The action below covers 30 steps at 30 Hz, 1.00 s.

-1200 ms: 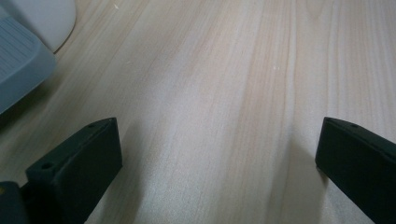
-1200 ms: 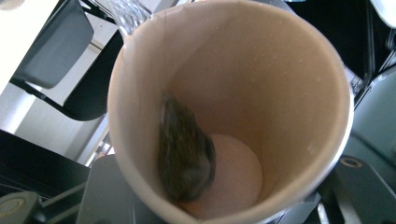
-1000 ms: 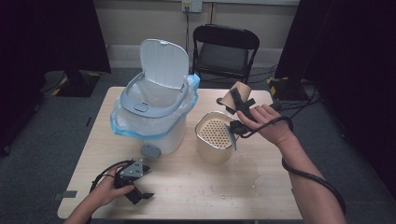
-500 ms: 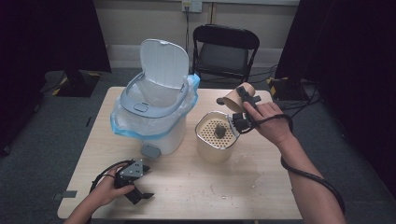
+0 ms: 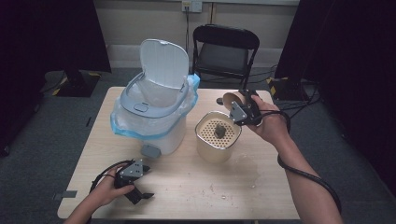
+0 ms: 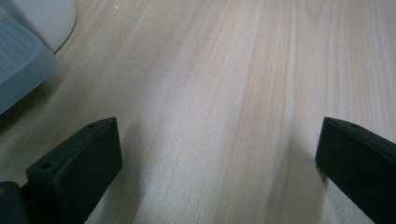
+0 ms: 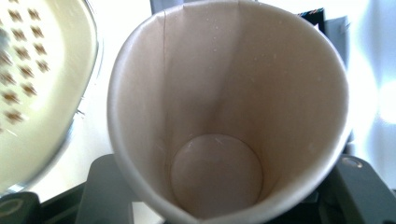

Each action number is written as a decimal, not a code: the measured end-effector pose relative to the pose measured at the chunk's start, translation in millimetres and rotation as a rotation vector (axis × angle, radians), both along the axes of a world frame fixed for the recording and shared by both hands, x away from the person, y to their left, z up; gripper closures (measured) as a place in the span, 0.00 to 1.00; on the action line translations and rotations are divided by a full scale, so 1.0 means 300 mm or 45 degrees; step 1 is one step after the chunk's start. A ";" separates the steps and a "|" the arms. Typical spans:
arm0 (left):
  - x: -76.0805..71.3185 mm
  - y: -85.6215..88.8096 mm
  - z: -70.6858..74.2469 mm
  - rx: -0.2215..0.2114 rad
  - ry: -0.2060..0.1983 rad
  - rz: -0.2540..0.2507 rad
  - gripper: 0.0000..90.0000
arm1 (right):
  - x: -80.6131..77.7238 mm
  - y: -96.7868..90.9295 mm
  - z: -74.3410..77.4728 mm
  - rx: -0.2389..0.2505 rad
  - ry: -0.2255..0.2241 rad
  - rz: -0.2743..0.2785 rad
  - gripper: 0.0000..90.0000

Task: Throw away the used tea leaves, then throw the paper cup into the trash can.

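Note:
My right gripper (image 5: pixel 236 106) is shut on a tan paper cup (image 5: pixel 229 99), held tipped just above the far right rim of a cream container with a perforated strainer top (image 5: pixel 218 136). A dark lump (image 5: pixel 219 130) lies on the strainer. In the right gripper view the cup (image 7: pixel 224 116) is empty inside and squeezed between the jaws of the right gripper (image 7: pixel 224 191). My left gripper (image 5: pixel 140 184) rests on the table at the front left. In the left gripper view the left gripper (image 6: pixel 219 158) stands open over bare wood.
A white pedal bin (image 5: pixel 154 116) with a blue liner and a raised lid stands at the back left of the wooden table (image 5: pixel 187 186); its grey pedal (image 6: pixel 18 65) lies near my left gripper. Wet spots (image 5: pixel 243 169) mark the table right of the container. A black chair (image 5: pixel 224 51) stands behind.
The right hand has lifted the cup a little up and away from the strainer, and a dark lump now shows on the strainer. The left gripper has stayed put.

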<state>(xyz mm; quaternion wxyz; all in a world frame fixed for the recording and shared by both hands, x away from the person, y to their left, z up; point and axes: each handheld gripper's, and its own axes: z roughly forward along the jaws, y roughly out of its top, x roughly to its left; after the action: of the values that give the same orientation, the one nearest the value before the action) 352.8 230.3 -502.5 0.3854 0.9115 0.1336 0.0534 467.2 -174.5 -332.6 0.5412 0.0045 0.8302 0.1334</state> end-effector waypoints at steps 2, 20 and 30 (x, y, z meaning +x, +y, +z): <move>0.000 0.000 0.000 -0.002 0.000 0.001 0.00 | 0.005 -0.007 0.003 0.072 0.056 -0.023 0.45; 0.000 0.000 0.001 0.004 0.001 0.000 0.00 | 0.052 -0.077 0.039 0.579 0.323 -0.092 0.45; 0.000 0.000 0.000 -0.001 0.000 0.000 0.00 | 0.068 -0.077 0.040 0.646 0.406 -0.084 0.45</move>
<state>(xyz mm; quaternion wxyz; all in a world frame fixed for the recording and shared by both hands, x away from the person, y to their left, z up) 352.8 230.3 -502.5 0.3858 0.9113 0.1337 0.0532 487.6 -197.6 -320.7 0.3896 0.1876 0.8442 0.3166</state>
